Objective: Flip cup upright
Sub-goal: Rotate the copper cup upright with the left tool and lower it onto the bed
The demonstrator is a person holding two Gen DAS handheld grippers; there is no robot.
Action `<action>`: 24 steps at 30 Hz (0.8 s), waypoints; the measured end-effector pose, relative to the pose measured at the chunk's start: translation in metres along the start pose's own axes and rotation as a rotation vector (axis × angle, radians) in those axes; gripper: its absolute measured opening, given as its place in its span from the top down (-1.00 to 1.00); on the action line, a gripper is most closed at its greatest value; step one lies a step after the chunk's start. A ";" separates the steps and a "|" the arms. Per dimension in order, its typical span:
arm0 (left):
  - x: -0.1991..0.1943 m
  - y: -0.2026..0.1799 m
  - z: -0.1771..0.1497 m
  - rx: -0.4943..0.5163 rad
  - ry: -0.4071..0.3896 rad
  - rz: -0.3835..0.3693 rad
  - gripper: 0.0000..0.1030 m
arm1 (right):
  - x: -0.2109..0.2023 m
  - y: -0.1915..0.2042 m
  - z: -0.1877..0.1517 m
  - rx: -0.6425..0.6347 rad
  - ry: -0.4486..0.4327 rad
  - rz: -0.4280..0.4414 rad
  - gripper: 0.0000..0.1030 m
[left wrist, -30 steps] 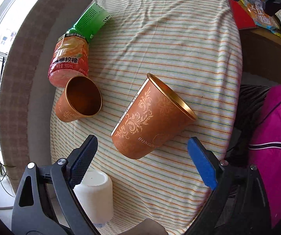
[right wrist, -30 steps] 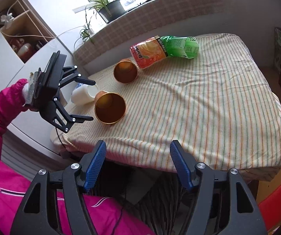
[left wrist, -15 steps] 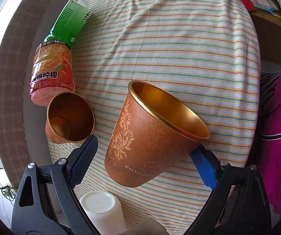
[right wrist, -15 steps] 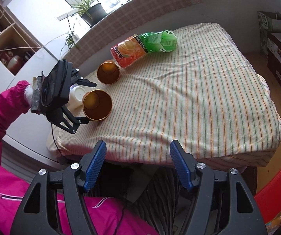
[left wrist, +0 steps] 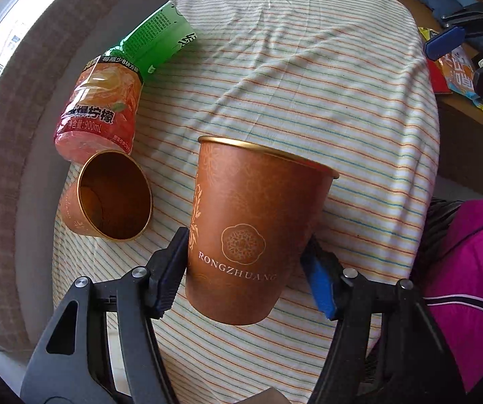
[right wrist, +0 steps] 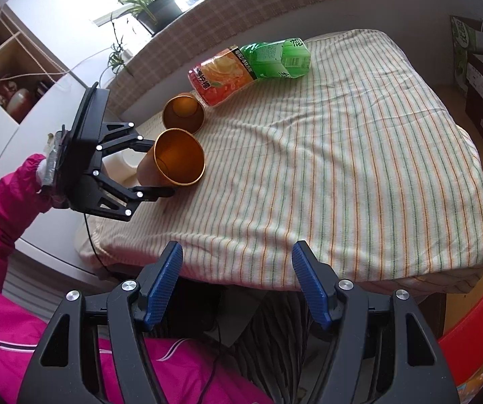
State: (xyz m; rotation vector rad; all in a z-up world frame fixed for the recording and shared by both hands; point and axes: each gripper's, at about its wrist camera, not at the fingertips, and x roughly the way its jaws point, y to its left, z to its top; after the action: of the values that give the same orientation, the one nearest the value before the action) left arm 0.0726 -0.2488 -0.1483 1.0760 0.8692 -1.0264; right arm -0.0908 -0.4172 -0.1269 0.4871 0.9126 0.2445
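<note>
Between my left gripper's [left wrist: 245, 269] jaws, the large copper cup [left wrist: 255, 229] is sitting pinched at its lower wall, tilted, above the striped cloth [left wrist: 309, 84]. My right gripper [right wrist: 236, 282] is hovering spread, holding nothing, off the near edge.

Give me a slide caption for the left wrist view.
Left gripper clamps the tipped copper cup on the striped cloth.

Left gripper [left wrist: 246, 269] fingers [left wrist: 170, 269] clamped on cup [left wrist: 255, 229] sides, rim away; second cup [left wrist: 106, 198], bottle [left wrist: 106, 107] lying on striped surface [left wrist: 309, 84].
</note>
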 end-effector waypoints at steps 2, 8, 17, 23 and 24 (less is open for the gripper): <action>-0.004 0.011 -0.007 -0.103 -0.043 -0.032 -0.29 | 0.003 0.005 0.000 -0.014 0.003 -0.005 -0.30; -0.024 0.032 -0.036 -0.418 -0.244 -0.054 -0.28 | 0.010 0.015 0.004 -0.045 0.007 0.010 -0.30; -0.019 0.043 -0.070 -0.734 -0.423 0.004 -0.28 | 0.021 0.027 0.006 -0.060 0.024 0.011 -0.30; -0.009 0.042 -0.075 -0.786 -0.432 0.049 -0.28 | 0.022 0.036 0.006 -0.076 0.022 0.012 -0.30; -0.009 0.043 -0.075 -0.786 -0.428 0.049 -0.28 | 0.023 0.037 0.006 -0.079 0.022 0.010 -0.30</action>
State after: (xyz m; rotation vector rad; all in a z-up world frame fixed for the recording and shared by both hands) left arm 0.1050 -0.1683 -0.1477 0.1998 0.7789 -0.7234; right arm -0.0725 -0.3774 -0.1210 0.4166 0.9187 0.2944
